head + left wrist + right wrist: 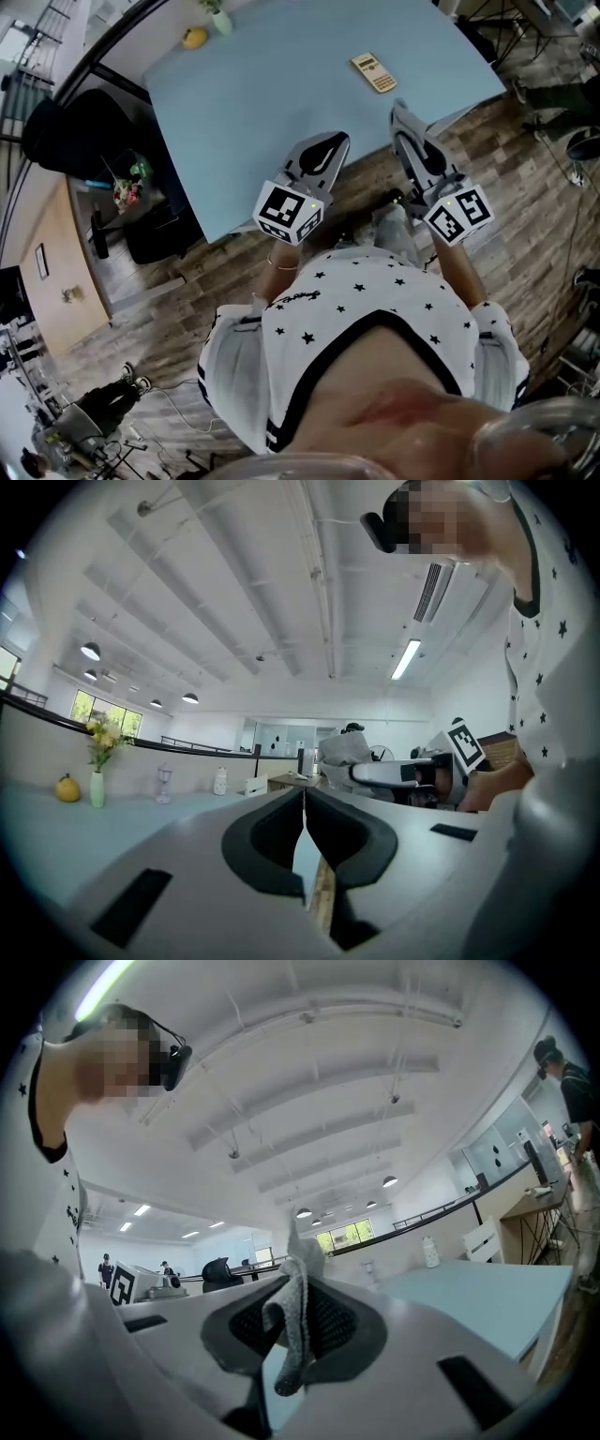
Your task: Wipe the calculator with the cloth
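The beige calculator (374, 72) lies on the far right part of the light blue table (262, 103), seen only in the head view. My right gripper (397, 111) hovers at the table's near edge, a little short of the calculator, shut on a grey cloth (295, 1312) that hangs between its jaws (298, 1260). My left gripper (339, 139) is beside it over the same edge, shut with nothing in it; its tips (303, 794) meet. Both gripper views tilt up at the ceiling, so neither shows the calculator.
A yellow fruit (194, 37) and a small vase of flowers (97, 787) stand at the table's far left. A black chair (84, 131) and a bag sit left of the table on the wood floor (525, 159). People stand far off in the room.
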